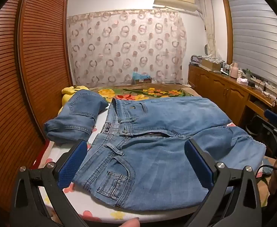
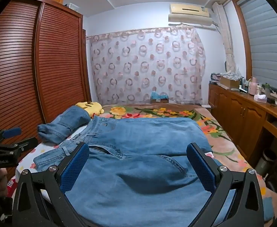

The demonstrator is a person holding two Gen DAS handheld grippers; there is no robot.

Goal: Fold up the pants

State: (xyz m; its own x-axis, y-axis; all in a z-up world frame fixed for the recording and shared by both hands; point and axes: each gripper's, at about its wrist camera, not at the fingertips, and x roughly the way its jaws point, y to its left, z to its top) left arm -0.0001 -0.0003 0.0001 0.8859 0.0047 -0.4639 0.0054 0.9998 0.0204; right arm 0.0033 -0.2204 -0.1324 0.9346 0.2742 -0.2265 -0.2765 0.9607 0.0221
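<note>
Both your left gripper (image 1: 136,162) and right gripper (image 2: 138,164) hover spread wide over the jeans (image 1: 157,151) lying flat beside the folded pair (image 1: 77,117); denim's heavy, floppy, so pinch the waistband.

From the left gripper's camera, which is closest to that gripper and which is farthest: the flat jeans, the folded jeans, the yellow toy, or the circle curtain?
Seen from the left gripper:
1. Flat jeans, spread right under its open fingers.
2. Folded jeans, ahead to the left.
3. Yellow toy, just behind the folded pair.
4. Circle curtain, on the far wall.
</note>
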